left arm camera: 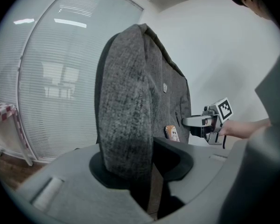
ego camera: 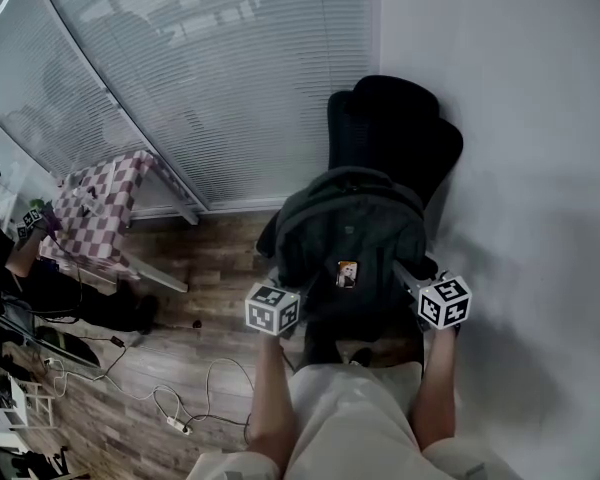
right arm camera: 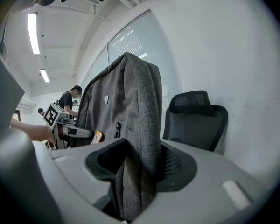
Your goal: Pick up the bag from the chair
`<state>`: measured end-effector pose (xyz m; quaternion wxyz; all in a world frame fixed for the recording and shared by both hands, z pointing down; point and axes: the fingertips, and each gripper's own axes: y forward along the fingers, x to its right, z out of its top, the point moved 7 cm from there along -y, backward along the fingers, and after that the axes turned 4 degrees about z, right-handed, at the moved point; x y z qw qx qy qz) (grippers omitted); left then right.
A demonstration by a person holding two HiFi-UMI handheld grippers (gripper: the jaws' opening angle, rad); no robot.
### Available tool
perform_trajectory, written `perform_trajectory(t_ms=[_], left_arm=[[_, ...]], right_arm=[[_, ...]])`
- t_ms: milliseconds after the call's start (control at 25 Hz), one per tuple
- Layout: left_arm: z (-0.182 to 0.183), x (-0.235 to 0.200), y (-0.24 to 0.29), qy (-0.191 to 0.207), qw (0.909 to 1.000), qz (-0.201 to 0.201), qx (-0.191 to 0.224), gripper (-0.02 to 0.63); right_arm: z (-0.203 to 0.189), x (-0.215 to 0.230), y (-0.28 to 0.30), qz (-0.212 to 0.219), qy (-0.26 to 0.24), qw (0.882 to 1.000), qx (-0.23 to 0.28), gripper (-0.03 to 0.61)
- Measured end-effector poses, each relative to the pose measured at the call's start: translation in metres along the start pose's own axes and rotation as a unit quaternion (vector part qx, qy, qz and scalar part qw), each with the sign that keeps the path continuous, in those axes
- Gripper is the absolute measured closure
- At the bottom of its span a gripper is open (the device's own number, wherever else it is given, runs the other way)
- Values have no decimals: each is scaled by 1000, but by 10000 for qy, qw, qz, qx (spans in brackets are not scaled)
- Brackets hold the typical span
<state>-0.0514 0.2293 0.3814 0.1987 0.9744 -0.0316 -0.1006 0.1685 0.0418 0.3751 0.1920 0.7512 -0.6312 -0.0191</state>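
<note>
Gripping one side each of a dark grey fabric backpack [ego camera: 350,228], the left tongs [right arm camera: 77,131] and the right tongs [left arm camera: 193,121] hold it upright between them, directly in front of the backrest of a black mesh office chair [ego camera: 390,128]. Each gripper view shows the padded edge of the backpack filling the gap of its own jaws, with the pads pressed against the cloth, so both tongs are clenched on it. A small orange tag [ego camera: 347,274] sits on the backpack's front face, low down and between the two tongs. Whether the backpack's underside touches the chair seat cannot be told. The chair stands against a white wall [ego camera: 520,168], beside a glass partition with pale slatted blinds [ego camera: 230,68]. On the brown wooden floor [ego camera: 200,258] to the left lie loose cables [ego camera: 180,398], near a surface draped in a red-and-white checked cloth [ego camera: 100,208].
</note>
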Motion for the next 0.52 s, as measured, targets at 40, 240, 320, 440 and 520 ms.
perform_trajectory(t_ms=[40,240,320,440,520], left_arm=[[0,0,0,3,10000,-2,-3,468],[-1,1,3,-25,10000,8,-31,468],[-4,1,4,-41,10000,7,-39,468],[-7,0,6,-63,10000,20,-39,468],[-9,-1,7,-83,10000,28,-36,468]], right_arm=[[0,0,0,9,-4,10000,0,380],[-1,4,1,16,-9,10000,-47,380],[-2,5,1,10,-16,10000,-73,380],[-4,6,4,11,-31,9999,-107,380],[-5,8,5,11,-49,9999,-125,380]])
